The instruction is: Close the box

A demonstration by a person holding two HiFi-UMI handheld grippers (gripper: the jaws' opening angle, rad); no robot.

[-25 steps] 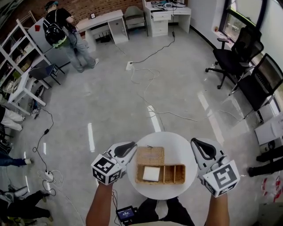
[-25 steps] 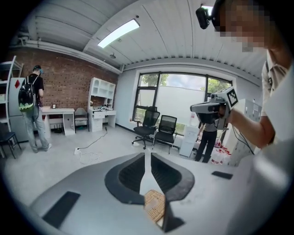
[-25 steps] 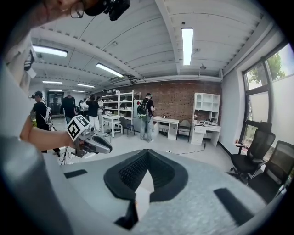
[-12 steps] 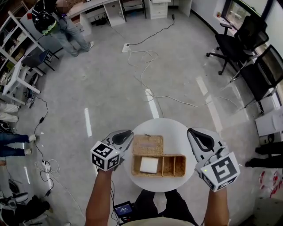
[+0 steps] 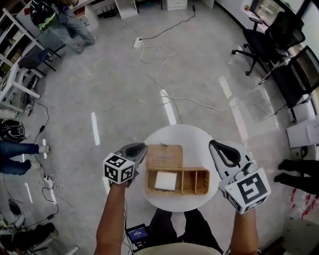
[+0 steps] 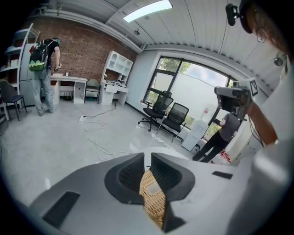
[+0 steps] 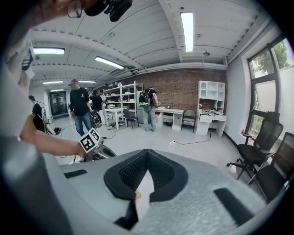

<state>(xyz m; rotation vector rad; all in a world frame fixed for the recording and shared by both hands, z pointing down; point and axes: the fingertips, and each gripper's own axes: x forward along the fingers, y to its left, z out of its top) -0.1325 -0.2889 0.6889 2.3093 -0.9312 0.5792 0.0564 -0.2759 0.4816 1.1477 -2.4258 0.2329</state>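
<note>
A wicker box (image 5: 189,182) stands on the round white table (image 5: 194,139), with a white pad (image 5: 165,181) in its left compartment. Its woven lid (image 5: 164,156) lies folded back flat behind it. My left gripper (image 5: 141,148) is shut and empty, with its tips just off the lid's left edge. In the left gripper view, the left gripper (image 6: 148,156) shows the wicker (image 6: 152,199) through the slot below its tips. My right gripper (image 5: 216,145) hangs over the table's right rim, clear of the box. Seen from its own camera, the right gripper (image 7: 148,152) is shut and holds nothing.
Black office chairs (image 5: 271,30) stand at the far right, next to a white cabinet (image 5: 303,132). Cables (image 5: 164,55) trail over the grey floor. One person (image 5: 55,15) stands far left, and other people's legs show at both sides. A small screen device (image 5: 137,233) sits below the table.
The head view has shifted, so the table and box sit a little higher in the frame. Both grippers keep their places beside the box and stay shut.
</note>
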